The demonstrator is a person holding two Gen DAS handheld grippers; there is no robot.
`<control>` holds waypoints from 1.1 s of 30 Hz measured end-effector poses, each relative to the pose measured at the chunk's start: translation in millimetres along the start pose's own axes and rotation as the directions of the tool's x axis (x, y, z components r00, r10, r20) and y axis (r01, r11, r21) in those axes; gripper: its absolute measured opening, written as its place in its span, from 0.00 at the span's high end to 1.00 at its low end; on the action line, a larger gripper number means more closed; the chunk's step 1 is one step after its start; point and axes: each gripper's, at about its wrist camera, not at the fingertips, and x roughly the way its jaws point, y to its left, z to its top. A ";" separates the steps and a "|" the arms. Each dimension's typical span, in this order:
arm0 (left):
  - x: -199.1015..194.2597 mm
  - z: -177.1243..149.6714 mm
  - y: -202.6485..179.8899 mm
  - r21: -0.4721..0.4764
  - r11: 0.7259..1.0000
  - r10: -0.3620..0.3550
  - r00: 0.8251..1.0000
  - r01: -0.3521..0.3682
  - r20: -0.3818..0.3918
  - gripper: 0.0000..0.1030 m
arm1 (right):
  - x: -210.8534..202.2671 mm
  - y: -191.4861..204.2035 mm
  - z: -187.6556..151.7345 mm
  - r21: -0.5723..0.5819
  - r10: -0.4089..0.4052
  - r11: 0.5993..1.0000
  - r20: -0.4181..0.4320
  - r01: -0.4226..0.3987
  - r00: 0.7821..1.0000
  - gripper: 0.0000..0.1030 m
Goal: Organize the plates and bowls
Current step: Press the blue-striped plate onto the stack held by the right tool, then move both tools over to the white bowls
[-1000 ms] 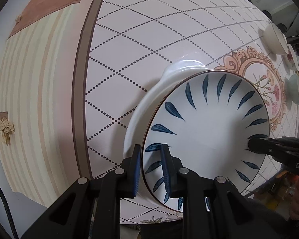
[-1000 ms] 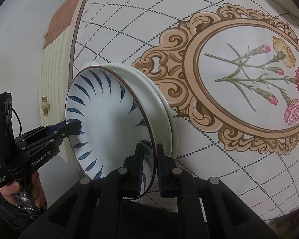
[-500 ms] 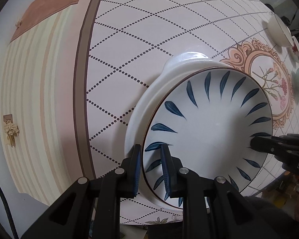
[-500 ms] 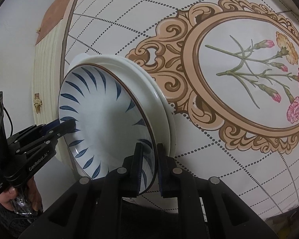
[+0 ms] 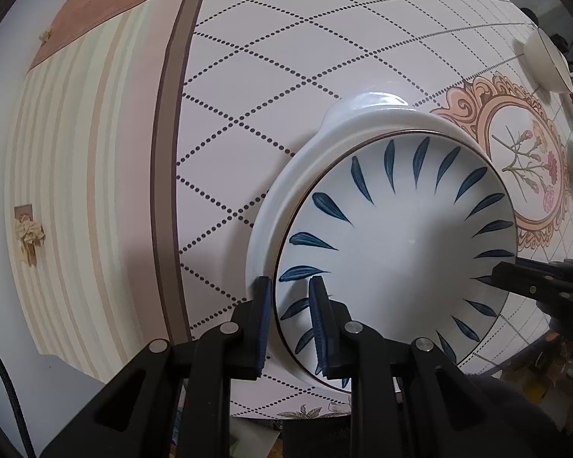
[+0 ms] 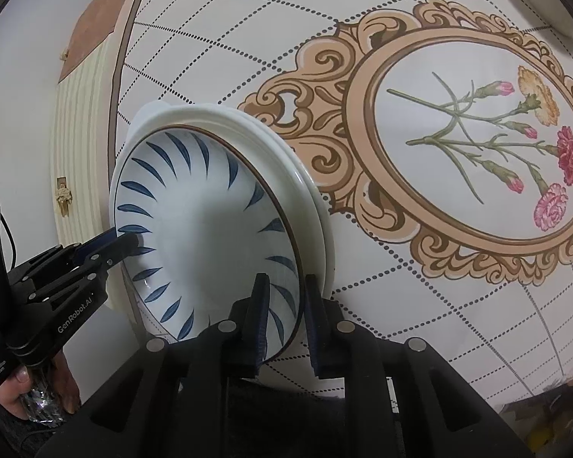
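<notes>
Left wrist view: left gripper [image 5: 289, 322] clamped on rim of blue-leaf plate [image 5: 397, 252], one finger inside, one outside. Plate sits atop white plate [image 5: 286, 198], near tablecloth [image 5: 267, 76] edge closest to camera. Right gripper [image 5: 494, 276] enters from right, pinching opposite rim. White bowl [image 5: 546, 59] at far right corner.

Right wrist view: right gripper [image 6: 284, 322] closed over plate rim, fingers level, pointing across plate. Left gripper [image 6: 124, 236] reaches in from left; hand [image 6: 19, 393] wraps its handle, thumbnail visible. Floral medallion [image 6: 473, 141] just beside stack.

Tablecloth [image 5: 271, 87] with dotted diamond grid, ornate carnation medallion [image 6: 473, 149], striped drape [image 5: 76, 175] over the table edge
</notes>
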 end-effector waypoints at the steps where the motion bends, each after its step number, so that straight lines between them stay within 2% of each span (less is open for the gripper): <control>1: -2.3 -1.3 0.0 -0.005 1.000 0.003 1.000 -0.003 0.003 0.83 | -1.6 0.3 -0.7 0.000 -0.008 1.000 0.002 0.008 1.000 0.79; 12: -38.6 -16.8 -3.1 -0.046 0.999 0.002 0.998 0.001 0.057 0.83 | -29.9 21.1 -19.1 -0.043 -0.082 0.995 0.076 0.085 0.994 0.77; 14: -50.9 -20.5 -3.0 -0.046 0.999 0.005 0.997 -0.001 0.080 0.83 | -40.3 24.3 -27.5 -0.051 -0.097 0.993 0.100 0.102 0.990 0.72; 16: -67.0 -28.4 -7.8 -0.043 0.999 0.003 0.993 0.002 0.114 0.82 | -53.6 27.9 -36.5 -0.058 -0.116 0.991 0.132 0.124 0.984 0.53; 17: -74.0 -31.3 -9.8 -0.041 0.999 0.003 0.992 0.002 0.127 0.81 | -61.2 30.3 -41.6 -0.062 -0.119 0.990 0.151 0.130 0.981 0.47; 19: -88.3 -37.6 -10.8 -0.036 0.999 -0.001 0.987 0.007 0.161 0.77 | -78.4 35.6 -53.8 -0.069 -0.126 0.988 0.191 0.142 0.973 0.24; 23: -122.7 -52.3 -23.4 -0.023 1.000 -0.003 0.973 0.009 0.233 0.69 | -110.3 44.5 -75.9 -0.071 -0.147 0.983 0.266 0.171 0.953 0.11; 25: -139.8 -59.1 -32.4 -0.021 1.000 -0.010 0.965 0.016 0.262 0.58 | -126.6 47.8 -88.8 -0.065 -0.171 0.978 0.303 0.199 0.938 0.00; 26: -148.8 -64.7 -36.0 -0.016 1.000 -0.017 0.960 0.022 0.279 0.55 | -134.2 48.1 -94.2 -0.063 -0.178 0.976 0.320 0.208 0.930 0.00; 27: -154.5 -67.7 -39.5 -0.015 1.000 -0.013 0.955 0.018 0.296 0.44 | -144.9 48.8 -102.5 -0.056 -0.194 0.972 0.346 0.227 0.918 0.00; 28: -164.5 -72.8 -43.2 -0.013 1.000 -0.002 0.944 0.006 0.329 0.27 | -151.3 50.3 -107.7 -0.050 -0.207 0.969 0.362 0.240 0.909 0.00; 30: -176.8 -80.0 -48.5 -0.005 1.000 0.009 0.931 -0.007 0.366 0.13 | -171.4 50.5 -122.9 -0.032 -0.242 0.960 0.406 0.278 0.881 0.00; 33: -197.1 -95.6 -55.1 -0.028 1.000 0.018 0.906 -0.007 0.423 0.10 | -196.6 49.6 -141.9 -0.016 -0.258 0.954 0.465 0.299 0.847 0.00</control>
